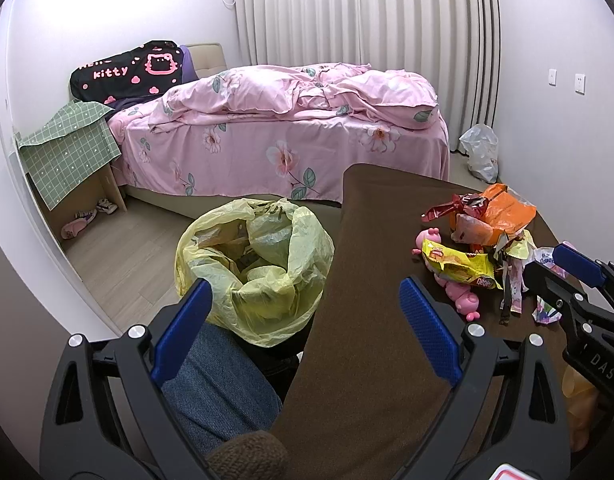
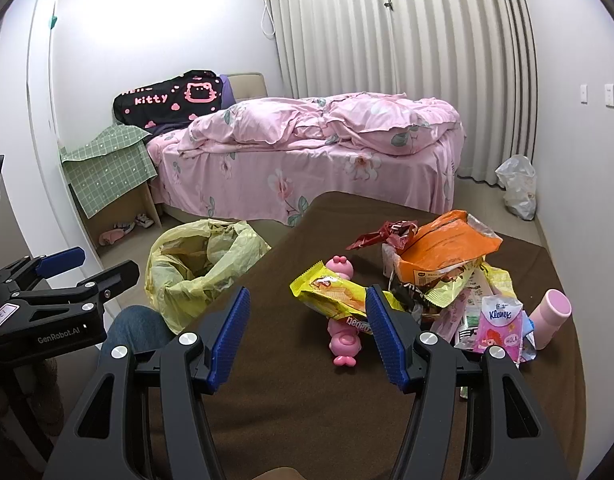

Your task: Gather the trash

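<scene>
Two grippers are in view, both with jaws spread and nothing between them. The right gripper [image 2: 307, 336] hangs low over the brown table [image 2: 291, 420], facing the litter heap. The left gripper [image 1: 303, 332] sits over the table's left edge, with the bin [image 1: 255, 264], lined in a yellow bag, ahead and to its left on the floor.

Trash lies in one heap on the far right part of the table: a yellow wrapper [image 2: 331, 294], an orange bag [image 2: 447, 248], a red wrapper [image 2: 387, 232], a tissue pack [image 2: 501, 326] and smaller scraps beneath. A pink toy [image 2: 343, 320] lies under the yellow wrapper and a pink tube [image 2: 553, 316] lies just beside the heap on the right; neither reads as trash, in my judgement.

Governing relation: the yellow wrapper is the nearest item to the right gripper, just ahead of its tips and slightly right of centre. Its long axis runs roughly crosswise, left end higher in frame, and its near right end appears to meet the right finger [image 2: 381, 328]; contact cannot be confirmed. The left gripper is well apart from the heap, so the right is better placed.

Assessment: no piece is yet lifted. Risk: closing on the wrapper may also catch the toy beneath it.
</scene>
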`<state>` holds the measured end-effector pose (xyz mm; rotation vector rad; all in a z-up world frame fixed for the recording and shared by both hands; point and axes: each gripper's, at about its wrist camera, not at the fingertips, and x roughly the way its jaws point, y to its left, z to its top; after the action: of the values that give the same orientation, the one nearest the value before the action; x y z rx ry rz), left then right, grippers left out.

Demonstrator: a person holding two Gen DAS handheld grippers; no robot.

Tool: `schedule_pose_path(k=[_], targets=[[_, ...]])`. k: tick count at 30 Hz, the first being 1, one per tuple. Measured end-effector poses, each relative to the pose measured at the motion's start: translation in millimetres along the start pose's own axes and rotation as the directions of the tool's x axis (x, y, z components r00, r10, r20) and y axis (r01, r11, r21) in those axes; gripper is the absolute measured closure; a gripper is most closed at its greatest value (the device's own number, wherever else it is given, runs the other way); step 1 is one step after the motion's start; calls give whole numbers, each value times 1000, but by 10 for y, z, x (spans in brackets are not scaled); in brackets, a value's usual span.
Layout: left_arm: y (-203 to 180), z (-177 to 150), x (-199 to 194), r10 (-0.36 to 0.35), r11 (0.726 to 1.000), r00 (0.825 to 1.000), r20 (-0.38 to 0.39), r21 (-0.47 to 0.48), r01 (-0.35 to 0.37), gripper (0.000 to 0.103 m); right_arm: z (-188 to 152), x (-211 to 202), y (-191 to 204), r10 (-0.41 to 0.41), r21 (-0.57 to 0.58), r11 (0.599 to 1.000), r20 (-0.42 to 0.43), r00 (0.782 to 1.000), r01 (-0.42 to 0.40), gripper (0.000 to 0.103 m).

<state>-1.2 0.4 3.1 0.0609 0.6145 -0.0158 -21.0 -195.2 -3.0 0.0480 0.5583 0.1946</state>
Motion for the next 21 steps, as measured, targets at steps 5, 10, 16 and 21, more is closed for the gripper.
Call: schedule_pose_path(k=[5,10,16,21], targets=[[2,8,16,-9,1000,1000,-10,-5,8,13,-2,-3,1,0,0,1000,0,1000,0,46],[8,23,32,-12,1000,1000,-7,-12,12,13,7,7,-38,-8,3,1000,1,1000,8,46],[-8,114,128,-60,998,998,19,-18,60,13,38,-40,-234,-66,4,998,18,998,66,46],[-206,271,420,-171,985,985,7,6,171,12,32,-104,-597,-170,5,985,28,985,170,46]])
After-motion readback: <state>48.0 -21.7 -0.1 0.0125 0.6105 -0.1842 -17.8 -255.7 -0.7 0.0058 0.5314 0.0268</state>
